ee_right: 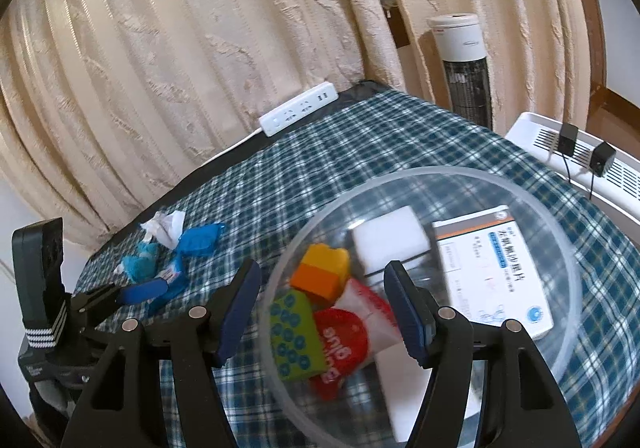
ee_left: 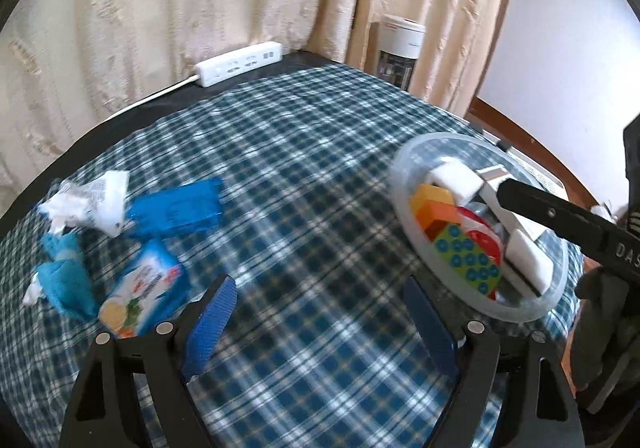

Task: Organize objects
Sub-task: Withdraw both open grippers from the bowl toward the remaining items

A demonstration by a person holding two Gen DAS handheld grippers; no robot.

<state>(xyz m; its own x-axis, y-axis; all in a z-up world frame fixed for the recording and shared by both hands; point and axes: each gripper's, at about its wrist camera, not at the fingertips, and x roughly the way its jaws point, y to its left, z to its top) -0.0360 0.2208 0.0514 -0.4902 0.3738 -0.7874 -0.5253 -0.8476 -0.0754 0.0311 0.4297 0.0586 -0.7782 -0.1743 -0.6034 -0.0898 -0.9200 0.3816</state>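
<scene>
Left wrist view: left gripper (ee_left: 320, 318) jaws apart, nothing between them, only blue-and-white checked cloth (ee_left: 304, 176) on the desk. Clear round plastic bowl (ee_left: 404, 184) lies to the right, just beyond the right jaw. Loose blue and white packets (ee_left: 176, 208) lie to the left, near the left jaw. Right gripper (ee_left: 496, 188) reaches into the bowl from the right.

Right wrist view: right gripper (ee_right: 322, 306) jaws apart, straddling the bowl's near rim (ee_right: 276, 276); right jaw inside, left jaw outside. Whether the pads touch the rim I cannot tell. Bowl holds orange block (ee_right: 320, 276), green dotted block (ee_right: 290, 336), red-capped glue bottle (ee_right: 344, 344), white medicine box (ee_right: 492, 272).
</scene>
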